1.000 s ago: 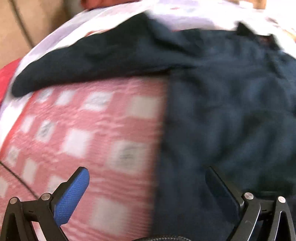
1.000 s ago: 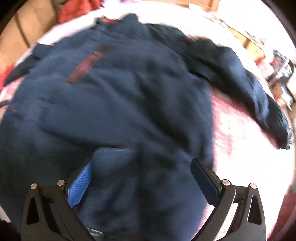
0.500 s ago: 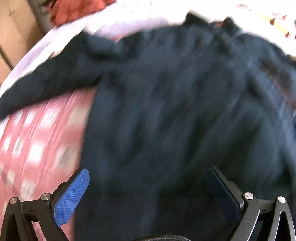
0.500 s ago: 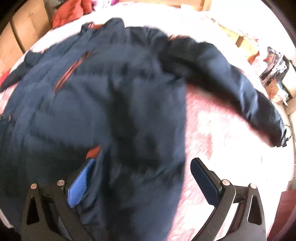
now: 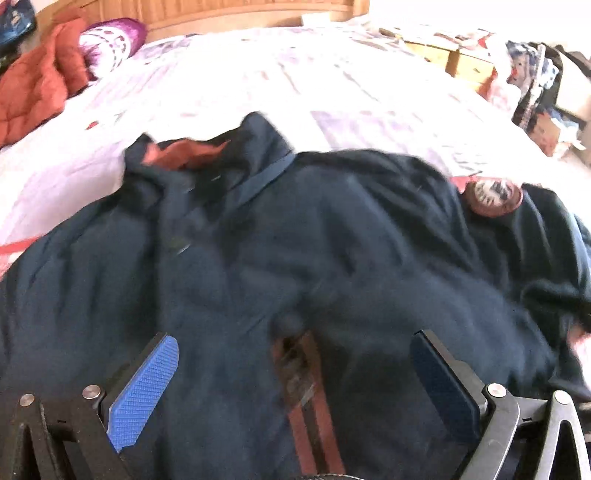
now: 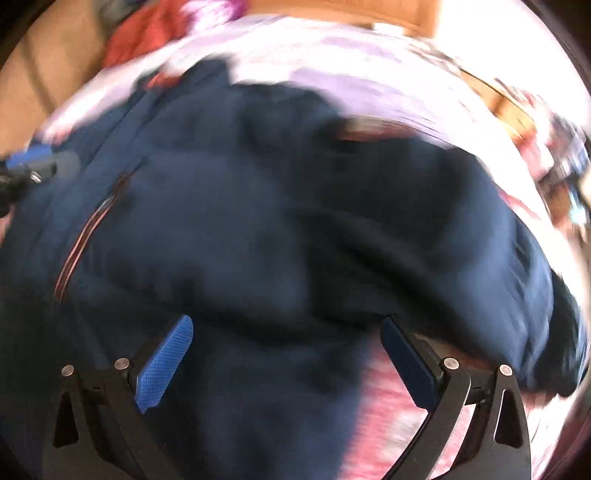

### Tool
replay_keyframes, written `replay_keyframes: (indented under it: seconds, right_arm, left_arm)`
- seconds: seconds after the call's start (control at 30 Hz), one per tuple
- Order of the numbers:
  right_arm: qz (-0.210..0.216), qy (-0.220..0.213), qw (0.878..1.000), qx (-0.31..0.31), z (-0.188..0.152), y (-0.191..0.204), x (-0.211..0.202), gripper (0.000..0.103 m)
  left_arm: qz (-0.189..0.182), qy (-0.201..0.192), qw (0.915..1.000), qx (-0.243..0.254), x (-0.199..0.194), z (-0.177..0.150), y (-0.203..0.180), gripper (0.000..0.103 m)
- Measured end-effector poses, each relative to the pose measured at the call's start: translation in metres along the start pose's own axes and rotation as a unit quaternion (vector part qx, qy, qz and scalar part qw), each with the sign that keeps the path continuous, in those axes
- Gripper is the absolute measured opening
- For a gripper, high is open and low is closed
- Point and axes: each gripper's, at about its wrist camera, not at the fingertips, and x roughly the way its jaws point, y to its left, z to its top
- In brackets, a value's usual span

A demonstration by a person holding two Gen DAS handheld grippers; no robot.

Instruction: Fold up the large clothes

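A large navy jacket point(image 5: 295, 258) with an orange-red lining at its collar point(image 5: 184, 155) lies spread on a bed. A reddish zipper strip point(image 5: 306, 398) runs down its front between my left fingers. My left gripper point(image 5: 295, 369) hovers open over the jacket's lower front, holding nothing. In the right wrist view the same jacket point(image 6: 258, 221) fills the frame, blurred, with its zipper point(image 6: 85, 236) at the left. My right gripper point(image 6: 288, 354) is open above the jacket's right side, and the left gripper's blue fingertip point(image 6: 29, 158) shows at the far left edge.
The bed has a pale lilac sheet point(image 5: 295, 81) at the far end and a pink checked cover point(image 6: 388, 424) near the jacket's hem. An orange-red quilted garment point(image 5: 33, 92) and a purple pillow point(image 5: 110, 40) lie at the back left. A wooden headboard point(image 5: 240, 11) and cluttered boxes point(image 5: 535, 81) stand beyond.
Both cameras have swung up and forward over the jacket. The left view moved from the pink cover and sleeve onto the jacket's front. The right sleeve now lies folded in over the body.
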Motion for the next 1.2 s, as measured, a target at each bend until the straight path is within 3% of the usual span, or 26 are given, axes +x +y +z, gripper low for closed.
replay_keyframes:
  seconds: [0.17,0.27,0.4,0.43,0.5,0.57,0.7,0.8,0.93,1.0,1.13,1.17,1.2]
  right_arm:
    - [-0.085,-0.043,0.991,0.095,-0.022,-0.1,-0.039,0.103]
    - [-0.109,-0.044,0.984,0.133,-0.026,-0.151,-0.044,0.103]
    - [-0.105,-0.038,0.988,0.104,-0.012,-0.175,-0.031,0.103]
    - [-0.099,-0.032,0.99,0.097,-0.011,-0.181,-0.025,0.103]
    - [-0.099,-0.008,0.991,0.088,-0.014,-0.198,-0.007,0.103]
    - [-0.122,0.026,0.986,0.11,-0.031,-0.236,0.006,0.103]
    - [-0.162,-0.014,0.967,0.197,-0.064,-0.299,-0.029,0.096]
    - [-0.196,-0.014,0.955,0.222,-0.078,-0.312,-0.054,0.094]
    - [-0.109,-0.051,0.938,0.325,-0.11,-0.324,-0.092,0.103]
    - [-0.044,-0.061,0.923,0.378,-0.129,-0.327,-0.098,0.103]
    - [0.03,-0.069,0.876,0.477,-0.15,-0.331,-0.082,0.103]
    - [0.042,-0.067,0.854,0.513,-0.155,-0.336,-0.071,0.103]
    - [0.047,-0.064,0.841,0.534,-0.153,-0.338,-0.059,0.103]
  left_arm:
    - [0.009,0.004,0.9999,-0.013,0.03,0.02,-0.03,0.103]
    - [0.015,0.002,0.9997,-0.021,0.04,0.021,-0.044,0.103]
    - [0.032,0.023,0.9992,-0.004,0.059,0.01,-0.061,0.103]
    - [0.037,0.051,0.998,-0.004,0.073,0.002,-0.061,0.103]
    - [0.019,0.058,0.9978,-0.025,0.081,-0.006,-0.052,0.103]
    - [0.011,0.049,0.9983,-0.029,0.08,-0.009,-0.049,0.103]
    - [0.017,0.034,0.9991,-0.02,0.078,-0.013,-0.053,0.103]
    - [0.023,0.029,0.9992,-0.016,0.078,-0.015,-0.057,0.103]
    - [0.024,0.028,0.9992,-0.014,0.077,-0.017,-0.06,0.103]
    - [0.026,0.028,0.9992,-0.013,0.078,-0.018,-0.06,0.103]
    - [0.027,0.031,0.9991,-0.013,0.077,-0.017,-0.06,0.103]
    - [0.027,0.032,0.999,-0.013,0.077,-0.016,-0.06,0.103]
    - [0.028,0.033,0.999,-0.013,0.077,-0.016,-0.061,0.103]
